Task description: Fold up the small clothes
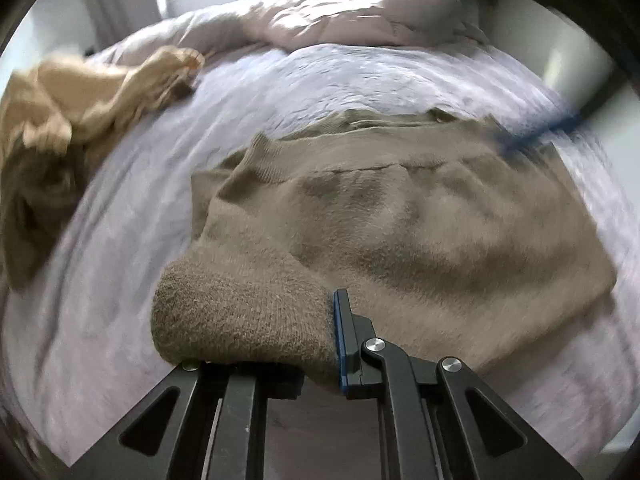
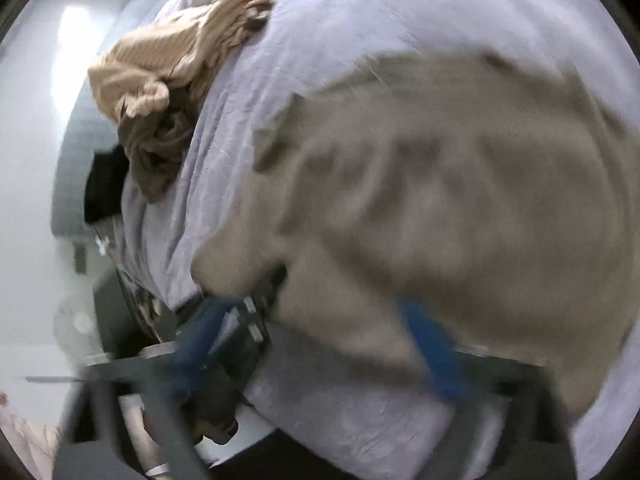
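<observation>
I keep the left gripper (image 1: 324, 336) clamped on the sweater (image 1: 400, 216) sleeve; the body extends ahead, long axis crosswise. Right gripper (image 2: 316, 344) spread wide, holding nothing.

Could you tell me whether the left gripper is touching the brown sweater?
Touching. The left wrist view shows the left gripper shut on a bunched fold of the brown sweater, knit pressed against its blue pad.

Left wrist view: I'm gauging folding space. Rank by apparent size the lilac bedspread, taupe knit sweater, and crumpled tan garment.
1. Lilac bedspread
2. Taupe knit sweater, enlarged by nearness
3. Crumpled tan garment, partly cut off
</observation>
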Motion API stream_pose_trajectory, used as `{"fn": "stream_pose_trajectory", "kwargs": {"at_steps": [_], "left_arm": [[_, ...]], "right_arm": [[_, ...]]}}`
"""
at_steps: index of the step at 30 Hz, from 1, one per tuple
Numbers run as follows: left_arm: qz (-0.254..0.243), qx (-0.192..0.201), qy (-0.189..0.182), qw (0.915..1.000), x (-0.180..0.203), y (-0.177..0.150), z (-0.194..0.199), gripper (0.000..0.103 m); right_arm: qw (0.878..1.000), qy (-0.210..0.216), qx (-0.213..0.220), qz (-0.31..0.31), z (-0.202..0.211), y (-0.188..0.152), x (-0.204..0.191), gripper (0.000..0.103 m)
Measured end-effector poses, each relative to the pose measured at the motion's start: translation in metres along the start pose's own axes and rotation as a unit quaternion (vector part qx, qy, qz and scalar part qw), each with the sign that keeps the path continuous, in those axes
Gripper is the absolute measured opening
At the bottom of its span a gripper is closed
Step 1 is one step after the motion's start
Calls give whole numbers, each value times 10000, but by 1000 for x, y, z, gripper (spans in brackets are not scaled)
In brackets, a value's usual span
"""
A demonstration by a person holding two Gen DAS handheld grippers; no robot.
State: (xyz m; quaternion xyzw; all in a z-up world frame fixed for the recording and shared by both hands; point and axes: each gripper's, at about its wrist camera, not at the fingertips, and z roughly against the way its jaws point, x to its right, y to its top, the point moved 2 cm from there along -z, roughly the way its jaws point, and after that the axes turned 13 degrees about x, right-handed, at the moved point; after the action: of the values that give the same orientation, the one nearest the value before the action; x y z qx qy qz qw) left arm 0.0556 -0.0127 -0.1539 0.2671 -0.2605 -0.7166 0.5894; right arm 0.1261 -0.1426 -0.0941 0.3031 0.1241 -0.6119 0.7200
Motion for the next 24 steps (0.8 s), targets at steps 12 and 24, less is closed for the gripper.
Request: {"fn": "stream_pose_trajectory", "kwargs": {"at_steps": [12,24], "left_arm": [[-1655,548,147,9846,30,-14,7,13],[-1534,731,44,9854,28,18,24,13]], "right_arm": [[9355,-950,-2684,2092,-189,70,-123,99],[8938,-1609,-2979,2941,-216,38,-116,25]]}}
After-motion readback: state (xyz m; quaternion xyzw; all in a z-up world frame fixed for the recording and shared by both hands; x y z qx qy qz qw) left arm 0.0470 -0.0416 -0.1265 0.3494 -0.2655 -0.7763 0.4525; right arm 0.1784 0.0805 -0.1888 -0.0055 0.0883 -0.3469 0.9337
